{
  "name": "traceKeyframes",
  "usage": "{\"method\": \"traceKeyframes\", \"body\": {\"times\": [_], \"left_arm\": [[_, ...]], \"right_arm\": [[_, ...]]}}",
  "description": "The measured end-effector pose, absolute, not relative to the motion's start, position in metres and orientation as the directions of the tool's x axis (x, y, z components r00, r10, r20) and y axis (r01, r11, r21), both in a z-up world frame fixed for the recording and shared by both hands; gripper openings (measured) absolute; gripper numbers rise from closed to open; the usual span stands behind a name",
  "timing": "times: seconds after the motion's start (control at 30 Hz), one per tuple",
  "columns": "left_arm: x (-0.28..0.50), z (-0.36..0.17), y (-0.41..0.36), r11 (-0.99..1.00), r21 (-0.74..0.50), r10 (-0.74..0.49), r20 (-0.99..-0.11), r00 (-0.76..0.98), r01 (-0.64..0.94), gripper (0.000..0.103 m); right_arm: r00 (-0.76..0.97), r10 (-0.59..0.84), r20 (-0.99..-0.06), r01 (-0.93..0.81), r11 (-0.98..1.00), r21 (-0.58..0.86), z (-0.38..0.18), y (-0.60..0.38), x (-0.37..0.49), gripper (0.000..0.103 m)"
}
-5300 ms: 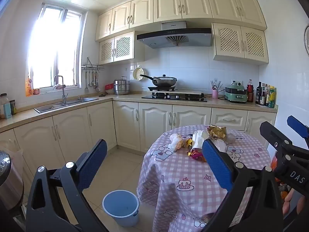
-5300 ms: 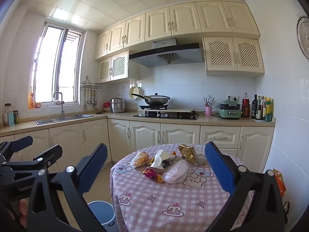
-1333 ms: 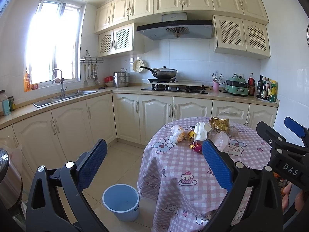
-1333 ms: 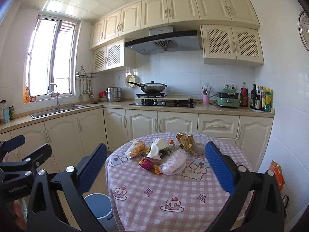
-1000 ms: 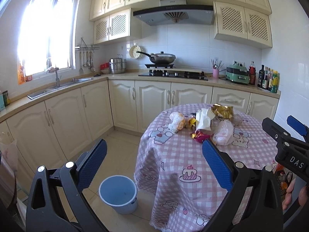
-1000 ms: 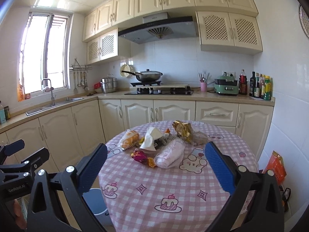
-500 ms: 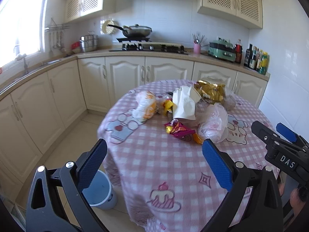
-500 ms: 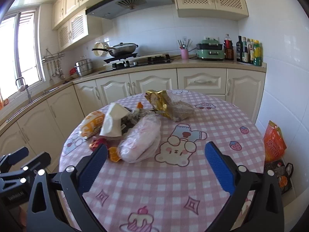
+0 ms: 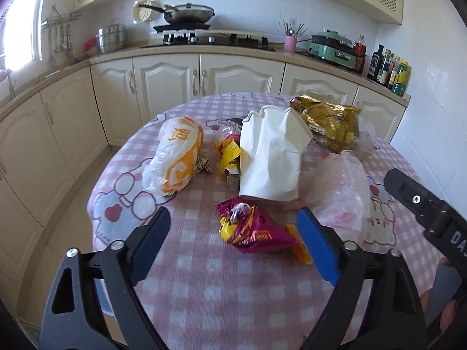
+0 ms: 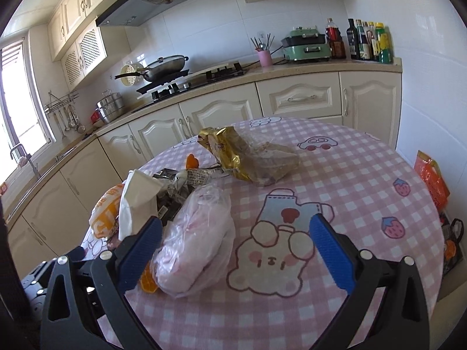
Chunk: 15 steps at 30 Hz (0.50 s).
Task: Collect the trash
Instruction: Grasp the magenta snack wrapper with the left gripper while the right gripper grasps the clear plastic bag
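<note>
Trash lies on a round table with a pink checked cloth (image 9: 204, 297). A magenta snack wrapper (image 9: 251, 232) lies just ahead of my open, empty left gripper (image 9: 233, 240). Behind it are a white paper bag (image 9: 270, 160), a white-and-orange plastic bag (image 9: 178, 156), a gold foil bag (image 9: 327, 121) and a pale pink plastic bag (image 9: 341, 192). My open, empty right gripper (image 10: 236, 246) hovers over the table (image 10: 350, 169) with the pink plastic bag (image 10: 195, 242) by its left finger. The gold bag (image 10: 233, 151) and the white paper bag (image 10: 137, 201) lie beyond.
Cream cabinets and a counter (image 9: 233, 55) with a hob and a pan run behind the table. An orange bag (image 10: 432, 180) hangs by the right wall. Part of a bucket (image 9: 103, 309) shows on the floor at the table's left, behind the left finger.
Both grippers have moved forward and down over the table, so the trash looks much larger and closer. The jaws stay open and hold nothing.
</note>
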State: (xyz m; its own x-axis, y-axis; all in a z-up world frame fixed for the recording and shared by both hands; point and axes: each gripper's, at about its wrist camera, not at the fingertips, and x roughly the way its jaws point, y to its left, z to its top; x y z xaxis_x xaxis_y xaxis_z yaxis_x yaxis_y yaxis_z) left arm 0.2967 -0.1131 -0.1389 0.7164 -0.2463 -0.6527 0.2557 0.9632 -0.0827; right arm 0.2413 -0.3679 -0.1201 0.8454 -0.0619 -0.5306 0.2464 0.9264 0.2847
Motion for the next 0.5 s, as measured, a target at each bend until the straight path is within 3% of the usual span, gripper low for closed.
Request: {"method": "traceKeyframes", "body": {"times": [0.03, 0.07, 0.1, 0.13, 0.4, 0.43, 0.47, 0.5], "left_arm": [[0.301, -0.142, -0.114, 0.961, -0.091, -0.254, -0.662, 0.705, 0.26, 0.071], [0.305, -0.145, -0.113, 0.959, -0.1, -0.262, -0.67, 0.695, 0.265, 0.061], [0.309, -0.148, -0.113, 0.956, -0.111, -0.272, -0.678, 0.683, 0.27, 0.043], [0.311, -0.151, -0.113, 0.953, -0.125, -0.286, -0.683, 0.672, 0.277, 0.035], [0.291, -0.14, -0.089, 0.935, -0.185, -0.348, -0.627, 0.697, 0.301, 0.029], [0.287, -0.137, -0.086, 0.935, -0.187, -0.351, -0.62, 0.702, 0.302, 0.029], [0.285, -0.135, -0.082, 0.934, -0.188, -0.352, -0.614, 0.706, 0.302, 0.029], [0.282, -0.132, -0.078, 0.934, -0.193, -0.355, -0.606, 0.712, 0.301, 0.029]], "right_arm": [[0.842, -0.059, -0.536, 0.248, 0.925, 0.288, -0.121, -0.368, 0.245, 0.099], [0.84, -0.056, -0.539, 0.247, 0.925, 0.29, -0.121, -0.368, 0.248, 0.099], [0.837, -0.05, -0.545, 0.244, 0.925, 0.29, -0.121, -0.367, 0.251, 0.099], [0.835, -0.045, -0.549, 0.24, 0.927, 0.289, -0.122, -0.365, 0.253, 0.099], [0.764, 0.01, -0.645, 0.189, 0.953, 0.238, -0.134, -0.344, 0.285, 0.097], [0.754, 0.024, -0.656, 0.173, 0.957, 0.234, -0.136, -0.341, 0.288, 0.08], [0.752, 0.029, -0.658, 0.166, 0.958, 0.232, -0.136, -0.339, 0.288, 0.051], [0.75, 0.03, -0.661, 0.165, 0.959, 0.23, -0.136, -0.338, 0.288, 0.049]]}}
